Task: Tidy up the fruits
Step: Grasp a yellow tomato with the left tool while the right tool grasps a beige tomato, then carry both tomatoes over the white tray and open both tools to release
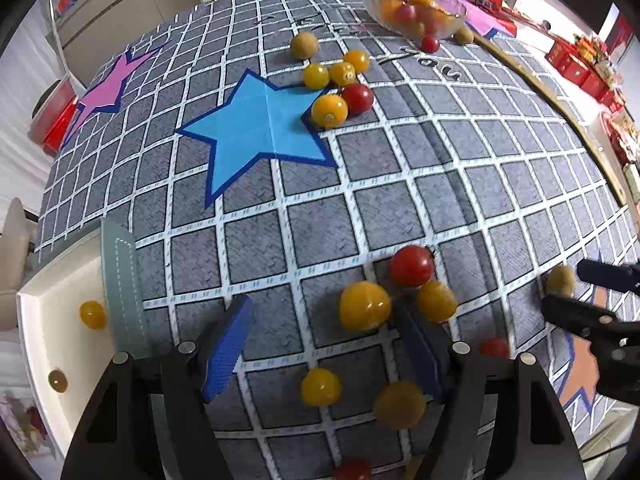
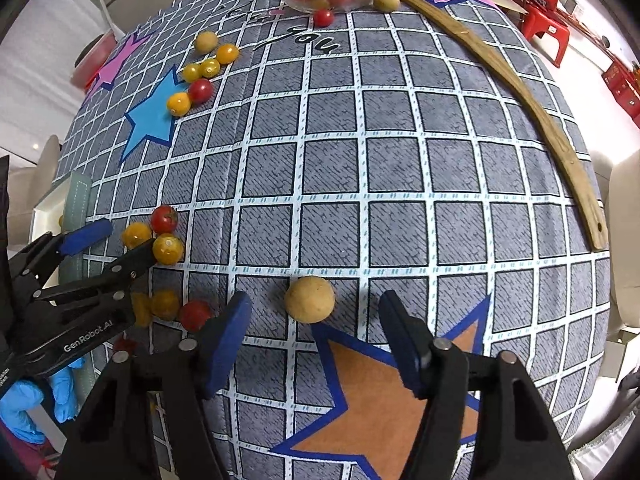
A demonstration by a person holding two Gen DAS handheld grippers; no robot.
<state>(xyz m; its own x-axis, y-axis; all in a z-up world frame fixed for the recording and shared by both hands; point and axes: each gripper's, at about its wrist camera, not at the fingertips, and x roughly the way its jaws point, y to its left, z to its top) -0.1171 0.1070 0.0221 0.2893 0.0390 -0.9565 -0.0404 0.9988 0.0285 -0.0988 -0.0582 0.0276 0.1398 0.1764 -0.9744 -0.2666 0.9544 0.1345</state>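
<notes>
Cherry tomatoes and tan round fruits lie scattered on a grey grid tablecloth point(image 1: 400, 168). My left gripper point(image 1: 320, 348) is open and empty above a near cluster: a yellow tomato point(image 1: 364, 306) just ahead between the fingers, a red tomato point(image 1: 412, 266), and another yellow tomato point(image 1: 320, 387) below. My right gripper point(image 2: 316, 340) is open and empty, with a tan fruit point(image 2: 309, 299) just ahead between its fingertips. The left gripper also shows in the right wrist view point(image 2: 108, 240). A glass bowl point(image 1: 452, 12) of fruit stands at the far edge.
A white tray point(image 1: 44, 320) holding one yellow tomato point(image 1: 93, 314) sits at the table's left edge. A second cluster of tomatoes point(image 1: 332, 110) lies by the blue star. A curved wooden stick point(image 2: 532, 112) lies along the right side. Red boxes stand beyond the table.
</notes>
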